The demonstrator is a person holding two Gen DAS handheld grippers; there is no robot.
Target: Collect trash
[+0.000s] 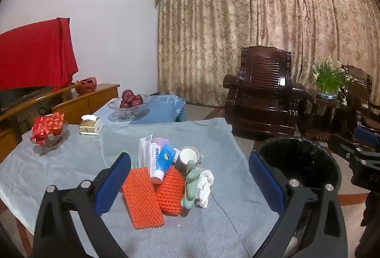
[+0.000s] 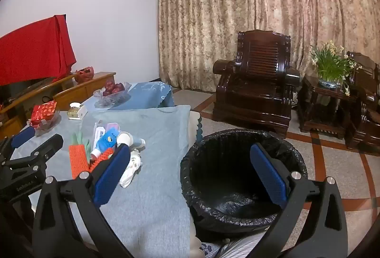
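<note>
The left gripper (image 1: 190, 177) has its jaws spread wide and grasping nothing. The trash pile lies on the worktop (image 1: 71, 163) between and just beyond them: two orange foam nets (image 1: 142, 198), a blue-and-white tube (image 1: 160, 163), a paper cup (image 1: 187, 158), a pale green object (image 1: 191, 184) and a crumpled tissue (image 1: 204, 184), all touching or overlapping. The right gripper (image 2: 190, 172) is also released and empty; its left jaw is near the tissue (image 2: 130, 170), and the bin (image 2: 237, 210) with the black liner sits between its jaws, beside the worktop edge.

The main risk, I think, is the crowding. If the jaws close on one net, they may drag the tube or tip the cup, and things may roll off the cloth. The tissue is soft and can slip out during the carry. The two grippers are near, so they may collide above the pile. A release too early will miss the bin and drop trash on the floor (image 2: 332, 163).
</note>
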